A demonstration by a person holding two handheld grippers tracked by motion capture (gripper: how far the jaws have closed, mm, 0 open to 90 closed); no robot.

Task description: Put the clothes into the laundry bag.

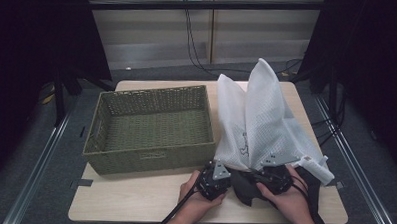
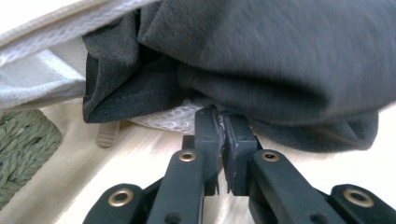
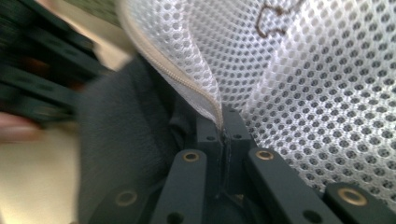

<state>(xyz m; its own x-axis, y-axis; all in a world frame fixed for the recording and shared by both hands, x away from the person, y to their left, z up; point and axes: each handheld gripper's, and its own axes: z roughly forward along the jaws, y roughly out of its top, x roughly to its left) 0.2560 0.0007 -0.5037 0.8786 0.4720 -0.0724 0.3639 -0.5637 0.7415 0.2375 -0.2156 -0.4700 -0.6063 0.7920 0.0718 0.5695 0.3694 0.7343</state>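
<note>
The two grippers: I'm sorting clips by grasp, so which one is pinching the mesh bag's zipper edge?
The right gripper: its jaws are shut on the white mesh bag's zipper edge. The left gripper is clamped at the dark grey garment instead.

Left gripper (image 1: 215, 178): black body, grey three-cornered plate on top with small dark screw dots, black cable trailing off its rear toward the table's near edge. Right gripper (image 1: 273, 177): same black build, grey plate on top, black cable looping behind it. Both gripper views: two flat black linkage arms per claw, one brass-coloured rivet at each joint, blocky black jaw pads at the tips; the left pads look scuffed along their inner edges. Hands and forearms bare, no sleeves visible.
</note>
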